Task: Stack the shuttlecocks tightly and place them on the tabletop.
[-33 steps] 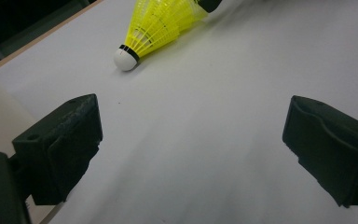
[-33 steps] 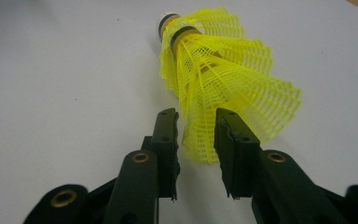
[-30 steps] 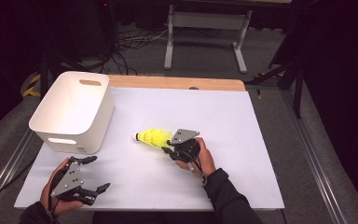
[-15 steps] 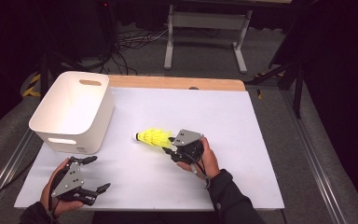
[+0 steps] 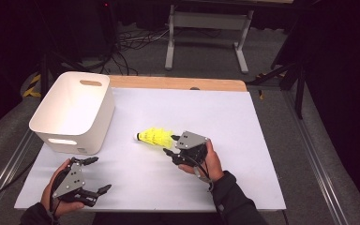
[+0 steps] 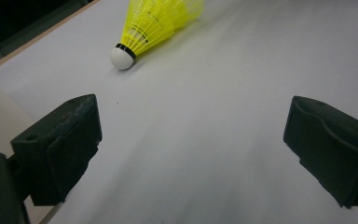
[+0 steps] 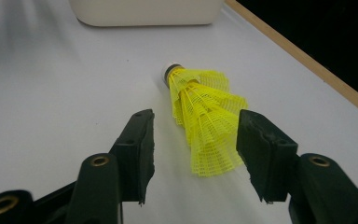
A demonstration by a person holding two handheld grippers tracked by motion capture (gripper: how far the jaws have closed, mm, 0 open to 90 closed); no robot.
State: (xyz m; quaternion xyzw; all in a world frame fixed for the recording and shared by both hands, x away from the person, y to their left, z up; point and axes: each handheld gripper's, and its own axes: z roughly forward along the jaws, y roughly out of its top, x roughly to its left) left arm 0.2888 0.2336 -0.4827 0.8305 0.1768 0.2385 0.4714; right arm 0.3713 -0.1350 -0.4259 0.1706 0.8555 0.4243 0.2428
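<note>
Yellow plastic mesh shuttlecock (image 7: 205,121) sits between my right tongs' (image 7: 196,154) just-widened, unpressing jaws.
I should close gently on its skirt; left tongs (image 6: 191,140) gape empty.

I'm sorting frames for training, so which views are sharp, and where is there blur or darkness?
High view: the white table is evenly lit, the surroundings nearly black. Left gripper view: the yellow shuttlecock is fairly sharp, the near tongs soft and dim. Right gripper view: shuttlecock mesh crisp, white bin at the top blurred.
</note>
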